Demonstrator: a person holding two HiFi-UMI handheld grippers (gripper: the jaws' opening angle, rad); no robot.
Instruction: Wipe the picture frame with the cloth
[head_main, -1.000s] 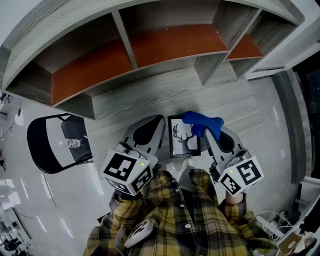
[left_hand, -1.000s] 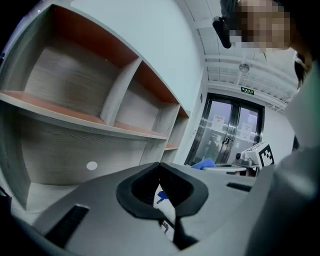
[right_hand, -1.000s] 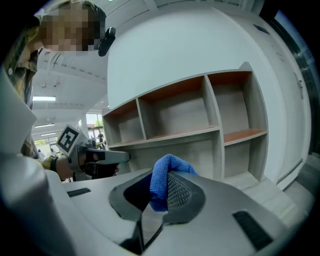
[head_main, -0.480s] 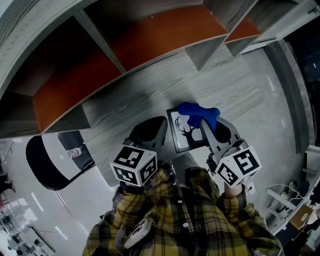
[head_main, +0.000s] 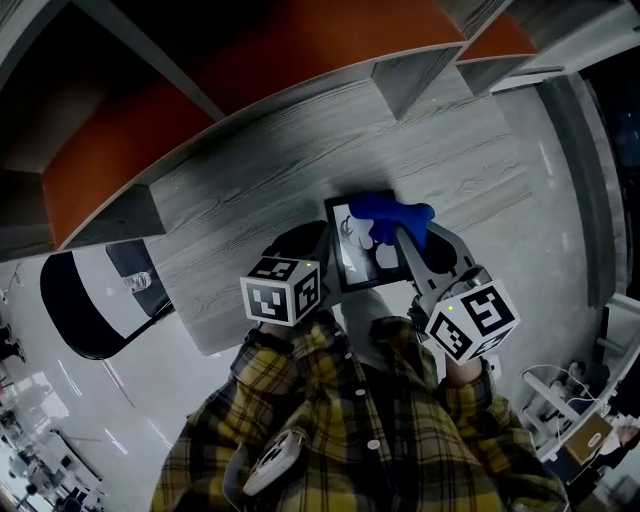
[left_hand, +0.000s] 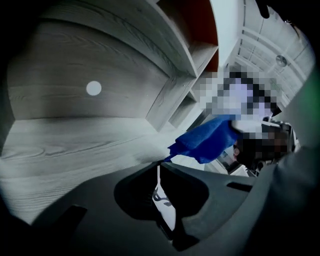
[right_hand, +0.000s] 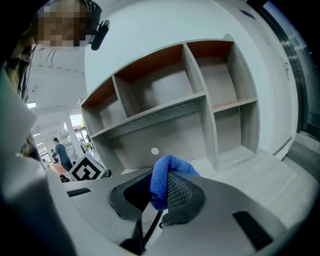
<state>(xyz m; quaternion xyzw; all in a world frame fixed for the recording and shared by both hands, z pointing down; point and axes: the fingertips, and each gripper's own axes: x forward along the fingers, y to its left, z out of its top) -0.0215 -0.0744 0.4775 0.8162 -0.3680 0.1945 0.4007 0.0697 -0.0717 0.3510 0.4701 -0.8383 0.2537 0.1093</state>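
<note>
Blue cloth (head_main: 388, 211) overlaps far edge of picture frame (head_main: 357, 262).

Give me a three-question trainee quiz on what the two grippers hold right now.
1. True or false: the cloth is red.
2. What grips the edge of the frame?
A. left gripper
B. right gripper
C. nothing
3. Fill in: the right gripper's jaws are shut on the ____.

Key
1. False, it is blue.
2. A
3. cloth
</note>
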